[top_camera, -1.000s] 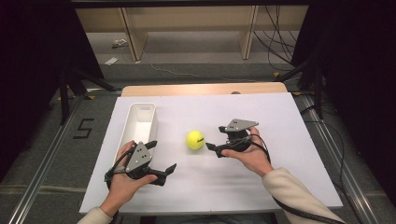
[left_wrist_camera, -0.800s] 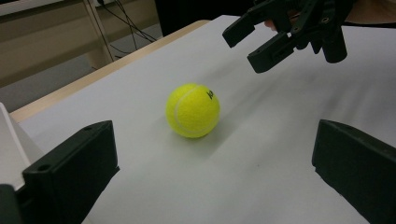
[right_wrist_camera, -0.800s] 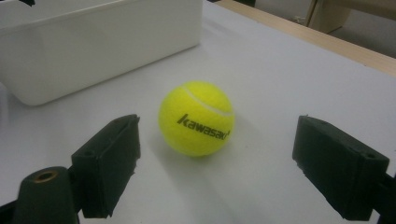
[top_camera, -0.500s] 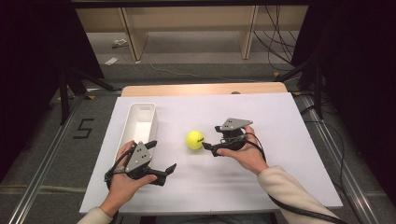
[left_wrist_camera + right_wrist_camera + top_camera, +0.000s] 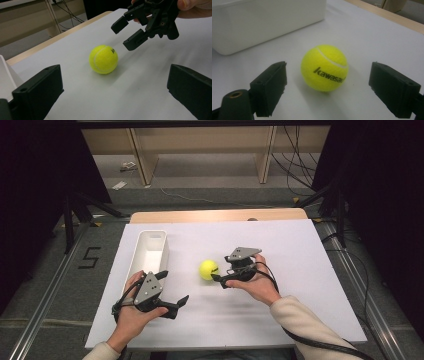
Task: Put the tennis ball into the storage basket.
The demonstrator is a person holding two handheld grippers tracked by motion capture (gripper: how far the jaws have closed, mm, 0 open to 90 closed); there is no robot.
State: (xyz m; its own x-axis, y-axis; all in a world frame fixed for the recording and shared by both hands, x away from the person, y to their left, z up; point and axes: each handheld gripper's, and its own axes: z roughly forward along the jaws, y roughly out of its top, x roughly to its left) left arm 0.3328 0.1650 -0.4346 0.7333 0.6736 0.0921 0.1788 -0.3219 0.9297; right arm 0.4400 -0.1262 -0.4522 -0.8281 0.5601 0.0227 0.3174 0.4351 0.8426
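A yellow tennis ball [image 5: 208, 269] printed "kawasaki" rests on the white table top [image 5: 300, 250]. My right gripper [image 5: 221, 271] is open just right of it, jaws pointing at the ball. Through the right gripper view the ball [image 5: 325, 67] sits a little ahead of the gap between the wide-apart jaws [image 5: 328, 87], untouched. My left gripper [image 5: 173, 287] is open near the front left, beside the white bin [image 5: 148, 254]. In the left gripper view the ball [image 5: 103, 59] lies ahead and the right gripper [image 5: 126, 36] hovers beyond it.
The long white bin [image 5: 262, 20] lies lengthwise on the table's left part, beyond the ball as seen from the right gripper. A wooden edge [image 5: 215, 215] borders the far side of the table. Shelving legs and cables stand on the floor behind.
My right gripper has moved left and closer to the ball, jaws still apart. The left gripper and the ball have stayed put.
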